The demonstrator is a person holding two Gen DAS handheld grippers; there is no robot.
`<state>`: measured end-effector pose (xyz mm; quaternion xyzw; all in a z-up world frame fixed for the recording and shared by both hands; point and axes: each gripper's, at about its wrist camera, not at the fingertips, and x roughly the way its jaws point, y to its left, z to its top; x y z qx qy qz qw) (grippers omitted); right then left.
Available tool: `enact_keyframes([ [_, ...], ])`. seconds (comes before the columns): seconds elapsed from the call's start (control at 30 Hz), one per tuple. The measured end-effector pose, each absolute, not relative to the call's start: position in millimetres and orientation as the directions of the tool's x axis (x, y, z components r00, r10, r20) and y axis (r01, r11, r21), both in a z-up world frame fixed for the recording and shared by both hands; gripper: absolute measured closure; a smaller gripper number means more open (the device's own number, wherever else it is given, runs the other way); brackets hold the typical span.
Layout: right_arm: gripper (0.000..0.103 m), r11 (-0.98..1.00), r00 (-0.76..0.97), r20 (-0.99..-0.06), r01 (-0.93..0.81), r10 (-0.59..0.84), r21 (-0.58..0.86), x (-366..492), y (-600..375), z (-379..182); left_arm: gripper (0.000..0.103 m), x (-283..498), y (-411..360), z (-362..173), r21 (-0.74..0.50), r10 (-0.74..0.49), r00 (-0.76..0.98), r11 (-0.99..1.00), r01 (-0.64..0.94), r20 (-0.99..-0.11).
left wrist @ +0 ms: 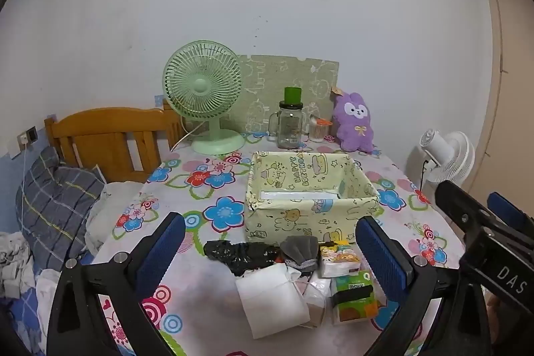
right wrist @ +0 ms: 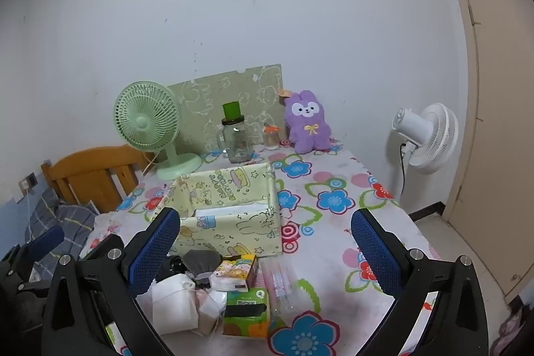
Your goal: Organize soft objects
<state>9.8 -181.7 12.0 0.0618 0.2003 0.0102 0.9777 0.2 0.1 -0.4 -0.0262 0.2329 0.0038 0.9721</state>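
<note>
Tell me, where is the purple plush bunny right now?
The purple plush bunny sits upright at the table's far edge against the wall, right of the glass jar with its green lid, in both views.

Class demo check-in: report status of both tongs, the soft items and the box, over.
Left tongs and right tongs open, holding nothing. Soft items piled on the tablecloth in front of the yellow box. Nothing in the way.

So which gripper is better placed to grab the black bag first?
Probably left. The black bag lies between the open left gripper's jaws, just ahead; from the right gripper it sits mostly hidden behind its left finger.
</note>
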Motion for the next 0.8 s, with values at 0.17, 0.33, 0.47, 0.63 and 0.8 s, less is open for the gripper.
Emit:
enact_keyframes([
  [0.17, 0.0, 0.996, 0.918, -0.396, 0.018, 0.018, 0.088, 12.7, -174.6, 10.1, 0.001, -5.6, 6.0, -3.7, -0.082, -0.026, 0.904, 0.997, -0.01, -0.428],
  [0.33, 0.0, 0.994, 0.915, -0.402, 0.011, 0.033, 0.108, 17.3, -182.6, 7.0, 0.002, 3.7, 3.0, -8.6, -0.051, 0.007, 0.882, 0.998, -0.035, -0.471],
  [0.47, 0.0, 0.994, 0.916, -0.401, 0.023, 0.023, 0.109, 17.6, -182.7, 5.4, 0.003, 11.0, 0.2, -16.1, -0.032, 0.02, 0.879, 0.999, -0.041, -0.476],
  [0.63, 0.0, 0.993, 0.913, -0.408, 0.026, 0.022, 0.114, 18.5, -183.7, 6.9, 0.003, 10.4, 0.8, -17.4, -0.043, 0.013, 0.88, 0.998, -0.038, -0.475],
  [0.8, 0.0, 0.994, 0.913, -0.408, 0.019, 0.027, 0.107, 18.5, -182.1, 7.9, 0.003, 10.1, 1.3, -14.8, -0.05, 0.005, 0.879, 0.998, -0.033, -0.476],
])
